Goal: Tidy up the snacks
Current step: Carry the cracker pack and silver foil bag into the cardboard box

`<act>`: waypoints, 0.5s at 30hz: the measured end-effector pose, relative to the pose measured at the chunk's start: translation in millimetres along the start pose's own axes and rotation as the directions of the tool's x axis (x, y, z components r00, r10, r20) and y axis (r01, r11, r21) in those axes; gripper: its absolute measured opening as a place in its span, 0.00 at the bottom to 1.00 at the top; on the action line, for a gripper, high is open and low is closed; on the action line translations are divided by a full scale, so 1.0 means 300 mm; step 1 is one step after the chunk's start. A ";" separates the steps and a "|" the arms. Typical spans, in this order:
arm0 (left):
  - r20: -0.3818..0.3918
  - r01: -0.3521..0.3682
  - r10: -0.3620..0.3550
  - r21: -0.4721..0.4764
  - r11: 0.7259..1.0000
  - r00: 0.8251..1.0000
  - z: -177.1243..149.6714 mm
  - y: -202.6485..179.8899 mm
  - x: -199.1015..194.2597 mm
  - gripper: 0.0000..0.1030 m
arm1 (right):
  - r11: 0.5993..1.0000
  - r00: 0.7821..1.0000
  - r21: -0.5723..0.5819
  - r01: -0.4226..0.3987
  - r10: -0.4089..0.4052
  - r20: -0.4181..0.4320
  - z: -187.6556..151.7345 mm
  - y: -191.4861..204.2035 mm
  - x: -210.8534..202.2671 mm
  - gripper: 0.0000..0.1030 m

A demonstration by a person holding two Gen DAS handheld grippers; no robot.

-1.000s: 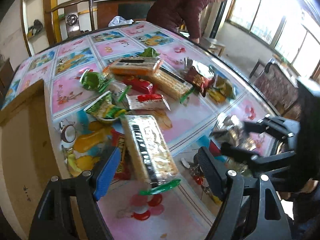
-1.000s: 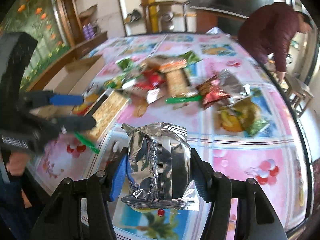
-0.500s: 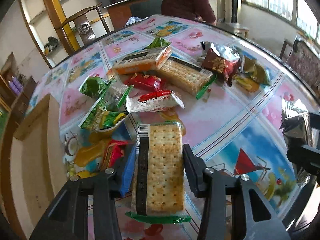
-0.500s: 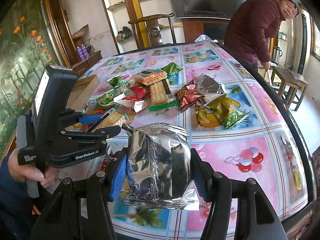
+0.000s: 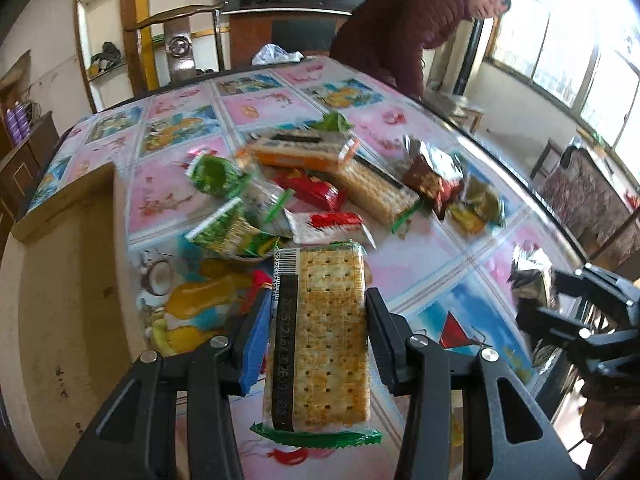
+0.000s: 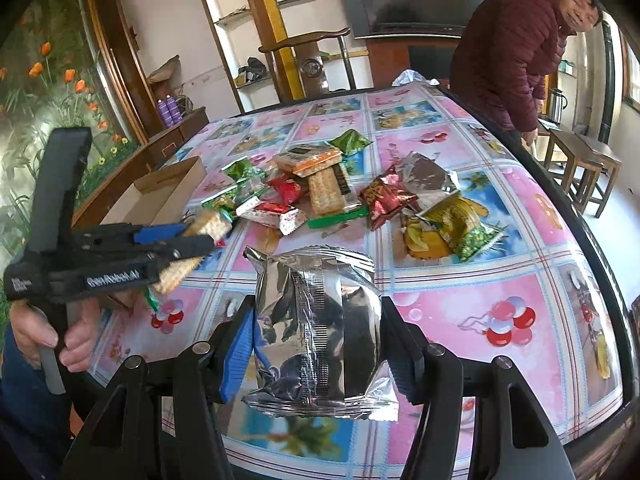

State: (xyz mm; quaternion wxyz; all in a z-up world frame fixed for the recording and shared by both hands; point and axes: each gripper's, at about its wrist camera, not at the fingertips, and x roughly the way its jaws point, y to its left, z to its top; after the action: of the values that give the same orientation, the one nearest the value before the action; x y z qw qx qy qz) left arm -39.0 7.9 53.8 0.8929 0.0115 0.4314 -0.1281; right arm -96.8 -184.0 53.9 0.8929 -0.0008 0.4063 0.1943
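My left gripper [image 5: 318, 344] is shut on a clear cracker packet [image 5: 320, 340] with a green end seal, held above the near table edge; it also shows in the right wrist view [image 6: 192, 240]. My right gripper [image 6: 316, 344] is shut on a silver foil snack bag [image 6: 318, 328], held above the near part of the table. A pile of snack packets [image 5: 304, 184] lies mid-table, beyond both grippers. An open cardboard box [image 5: 60, 300] sits at the table's left side, left of my left gripper.
The table carries a colourful fruit-print cloth [image 6: 500, 320]. A person in a maroon jacket [image 6: 516, 52] bends at the far right corner. A wooden chair [image 6: 312, 64] stands behind the table. Wooden stools [image 6: 580, 168] stand to the right.
The left gripper closed on the cracker packet and lifted it off the table. Both grippers rose and tilted up. The right gripper kept holding the silver bag.
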 end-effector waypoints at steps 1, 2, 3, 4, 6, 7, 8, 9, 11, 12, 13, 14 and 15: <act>0.008 -0.004 0.004 -0.010 1.000 1.000 0.002 0.014 -0.013 0.43 | 1.000 1.000 -0.005 -0.003 0.003 -0.002 0.005 0.010 0.004 0.61; 0.015 -0.007 0.007 -0.021 1.000 1.000 0.004 0.030 -0.026 0.43 | 1.000 1.000 -0.010 -0.009 0.009 -0.004 0.012 0.017 0.010 0.61; 0.022 -0.007 0.007 -0.034 0.999 1.000 0.006 0.049 -0.039 0.43 | 1.000 1.000 -0.014 -0.019 0.019 -0.008 0.021 0.029 0.017 0.61; 0.029 -0.007 0.008 -0.046 0.999 1.000 0.007 0.069 -0.052 0.43 | 1.000 1.000 -0.016 -0.026 0.026 -0.010 0.028 0.037 0.023 0.61; 0.048 -0.017 0.021 -0.073 0.997 0.999 0.009 0.114 -0.082 0.43 | 0.998 0.998 -0.028 -0.053 0.053 -0.017 0.052 0.074 0.039 0.61; 0.058 -0.023 0.028 -0.087 0.996 0.998 0.009 0.136 -0.099 0.43 | 0.998 0.998 -0.035 -0.061 0.060 -0.019 0.060 0.089 0.045 0.61; 0.068 -0.027 0.034 -0.100 0.995 0.997 0.009 0.161 -0.113 0.44 | 0.996 0.997 -0.046 -0.071 0.070 -0.020 0.073 0.113 0.053 0.61; 0.077 -0.033 0.042 -0.115 0.993 0.996 0.009 0.186 -0.126 0.44 | 0.995 0.997 -0.057 -0.079 0.077 -0.022 0.084 0.133 0.060 0.61; 0.089 -0.047 0.061 -0.147 0.988 0.994 0.008 0.240 -0.151 0.44 | 0.991 0.995 -0.083 -0.101 0.098 -0.029 0.109 0.186 0.079 0.61; 0.095 -0.057 0.073 -0.166 0.984 0.993 0.006 0.273 -0.164 0.44 | 0.989 0.993 -0.095 -0.116 0.113 -0.036 0.124 0.216 0.092 0.61; 0.099 -0.062 0.081 -0.178 0.982 0.992 0.004 0.299 -0.174 0.44 | 0.986 0.991 -0.103 -0.128 0.125 -0.041 0.134 0.239 0.104 0.61; 0.103 -0.070 0.092 -0.195 0.978 0.990 0.002 0.330 -0.185 0.44 | 0.984 0.990 -0.111 -0.138 0.134 -0.045 0.144 0.260 0.114 0.61; 0.105 -0.074 0.098 -0.206 0.976 0.990 0.001 0.353 -0.192 0.44 | 0.982 0.989 -0.119 -0.146 0.142 -0.048 0.155 0.281 0.124 0.61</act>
State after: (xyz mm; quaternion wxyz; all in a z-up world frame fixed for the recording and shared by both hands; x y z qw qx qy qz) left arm -48.0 122.9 89.0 0.9175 -0.0677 0.3893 -0.0454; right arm -70.3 -85.7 71.4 0.8667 -0.0298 0.4099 0.2828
